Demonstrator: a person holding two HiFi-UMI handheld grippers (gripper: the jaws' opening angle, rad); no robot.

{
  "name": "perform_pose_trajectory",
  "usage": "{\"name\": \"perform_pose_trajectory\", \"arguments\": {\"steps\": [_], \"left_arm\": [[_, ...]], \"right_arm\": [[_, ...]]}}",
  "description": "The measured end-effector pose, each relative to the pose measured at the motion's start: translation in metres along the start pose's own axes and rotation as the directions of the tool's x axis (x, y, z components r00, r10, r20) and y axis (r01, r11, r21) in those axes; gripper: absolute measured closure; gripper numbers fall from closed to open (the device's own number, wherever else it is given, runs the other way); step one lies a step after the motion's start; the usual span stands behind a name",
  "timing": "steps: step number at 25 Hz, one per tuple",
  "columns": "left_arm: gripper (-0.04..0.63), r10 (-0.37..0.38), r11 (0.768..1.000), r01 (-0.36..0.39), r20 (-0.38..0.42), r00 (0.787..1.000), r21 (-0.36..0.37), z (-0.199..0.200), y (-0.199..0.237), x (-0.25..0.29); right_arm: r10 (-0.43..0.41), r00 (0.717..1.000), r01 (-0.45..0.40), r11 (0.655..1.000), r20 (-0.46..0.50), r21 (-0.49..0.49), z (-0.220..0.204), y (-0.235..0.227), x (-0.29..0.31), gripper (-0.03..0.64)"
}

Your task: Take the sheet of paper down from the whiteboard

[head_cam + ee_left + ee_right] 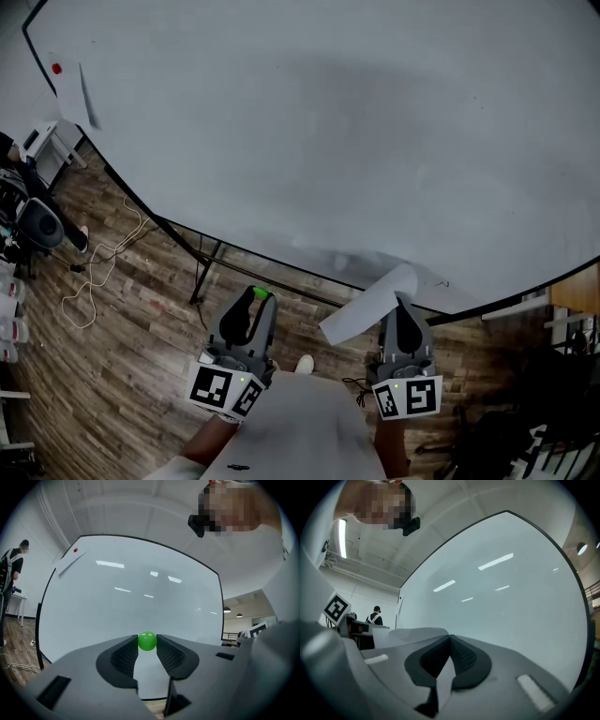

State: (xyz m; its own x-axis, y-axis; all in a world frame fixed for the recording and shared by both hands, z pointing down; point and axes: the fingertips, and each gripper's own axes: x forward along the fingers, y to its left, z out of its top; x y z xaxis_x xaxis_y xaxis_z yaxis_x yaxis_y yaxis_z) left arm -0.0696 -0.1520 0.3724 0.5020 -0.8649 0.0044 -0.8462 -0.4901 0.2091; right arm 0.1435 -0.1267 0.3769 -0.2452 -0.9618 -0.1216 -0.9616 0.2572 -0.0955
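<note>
In the head view a white sheet of paper (367, 307) is off the whiteboard (328, 141), and my right gripper (401, 302) is shut on its edge. The right gripper view shows that sheet (405, 637) pinched between the jaws of the right gripper (450, 640) and curling away to the left. My left gripper (259, 296) is closed on a small green ball (261, 293), which the left gripper view shows as a green ball (147, 641) pressed between the pads. Both grippers hang below the board's lower edge. A second sheet (86, 94) stays on the board's top left corner under a red magnet (56, 68).
The whiteboard's black stand (202, 272) rests on a wooden floor with a loose white cable (94, 272). An office chair (39, 223) is at the left and dark furniture (553, 384) at the right. A person (14, 569) stands left of the board.
</note>
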Motion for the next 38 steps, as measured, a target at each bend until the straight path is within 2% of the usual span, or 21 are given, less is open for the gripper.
{"name": "perform_pose_trajectory", "arguments": {"steps": [23, 38], "left_arm": [[0.471, -0.017, 1.000, 0.017, -0.001, 1.000, 0.006, -0.002, -0.002, 0.004], [0.471, -0.026, 1.000, 0.026, -0.009, 1.000, -0.001, -0.004, -0.005, 0.009]], "right_arm": [[0.013, 1.000, -0.014, 0.997, -0.018, -0.071, -0.003, 0.004, 0.001, 0.606], [0.006, 1.000, -0.008, 0.997, -0.021, -0.071, -0.003, 0.000, 0.005, 0.607]]}}
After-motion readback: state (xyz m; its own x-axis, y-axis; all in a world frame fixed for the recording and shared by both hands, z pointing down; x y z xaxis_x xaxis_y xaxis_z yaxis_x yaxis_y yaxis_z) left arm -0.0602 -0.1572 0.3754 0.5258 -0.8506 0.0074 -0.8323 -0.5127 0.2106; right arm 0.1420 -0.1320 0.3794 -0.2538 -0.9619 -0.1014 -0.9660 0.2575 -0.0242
